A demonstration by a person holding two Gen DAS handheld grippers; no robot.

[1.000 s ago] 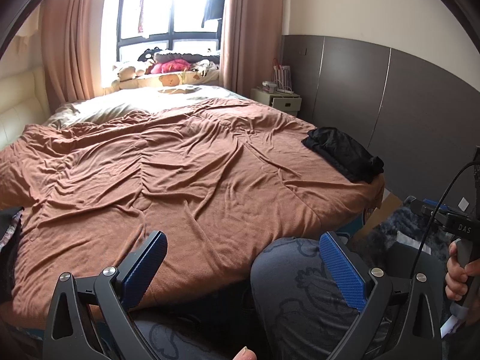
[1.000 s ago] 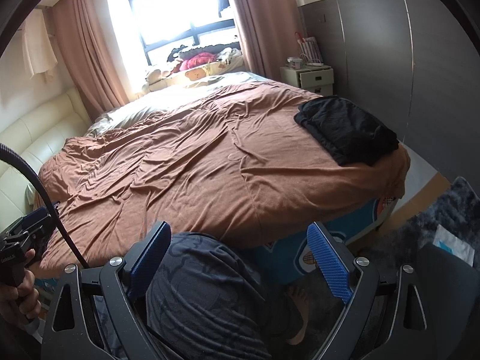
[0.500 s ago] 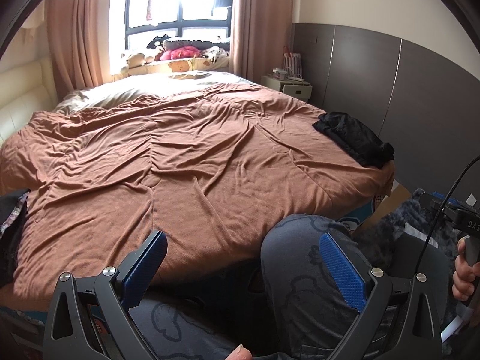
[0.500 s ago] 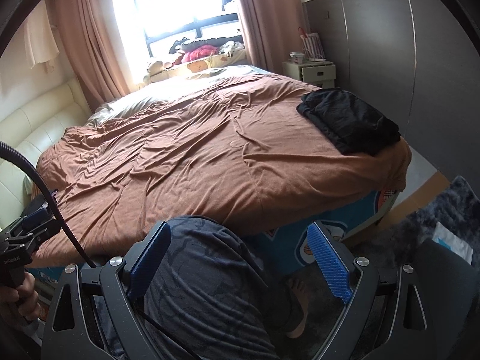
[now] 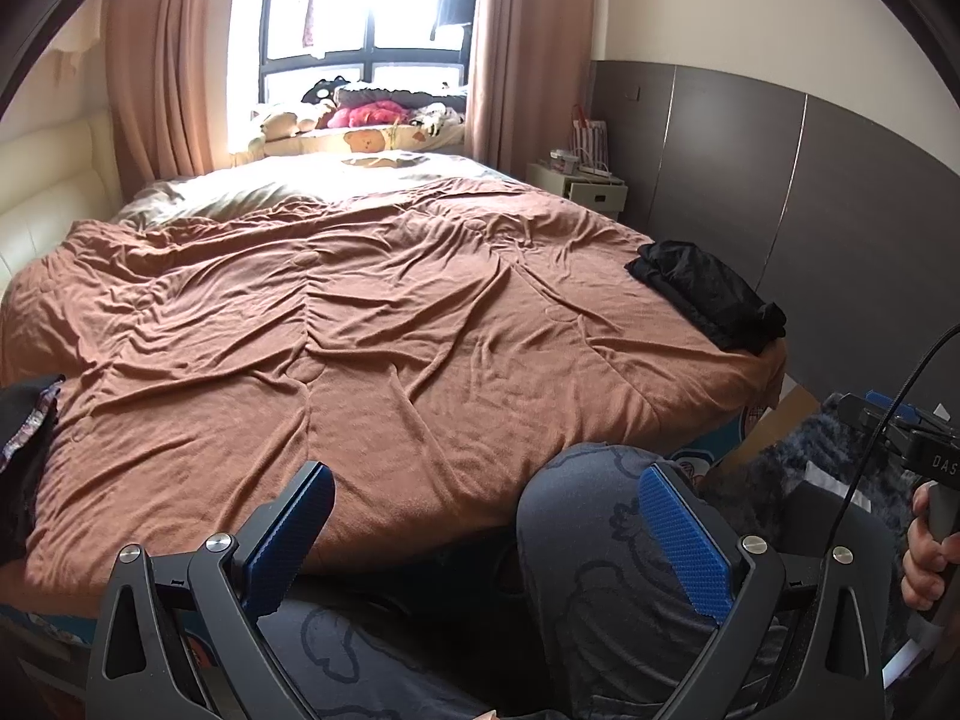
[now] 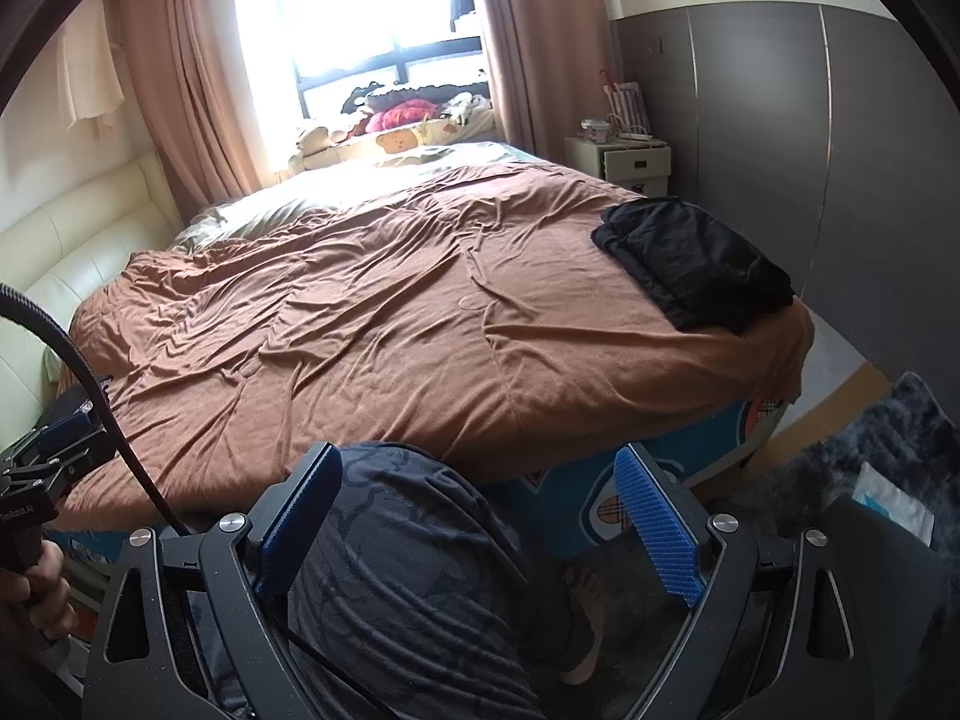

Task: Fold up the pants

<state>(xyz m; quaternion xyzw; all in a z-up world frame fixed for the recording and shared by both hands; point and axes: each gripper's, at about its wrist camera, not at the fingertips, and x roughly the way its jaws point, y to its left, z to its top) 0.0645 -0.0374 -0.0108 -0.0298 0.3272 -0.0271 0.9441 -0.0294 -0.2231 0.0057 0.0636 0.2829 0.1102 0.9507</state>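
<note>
both claws (image 5: 483,525) (image 6: 480,510) agape, empty

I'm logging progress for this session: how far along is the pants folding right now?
Done, apparently: black pants lie folded at the bed's right edge on the brown cover. In hand: nothing; the left gripper and right gripper are open and empty above the person's knees. Possibly left: dark clothing at the bed's left edge; whether it includes pants is unclear.

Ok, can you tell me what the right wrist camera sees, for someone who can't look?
The open right gripper hovers over the person's knee, holding nothing. Ahead is a bed with a rumpled brown blanket; folded black pants lie near its right edge. Beyond that, a bright window.
</note>
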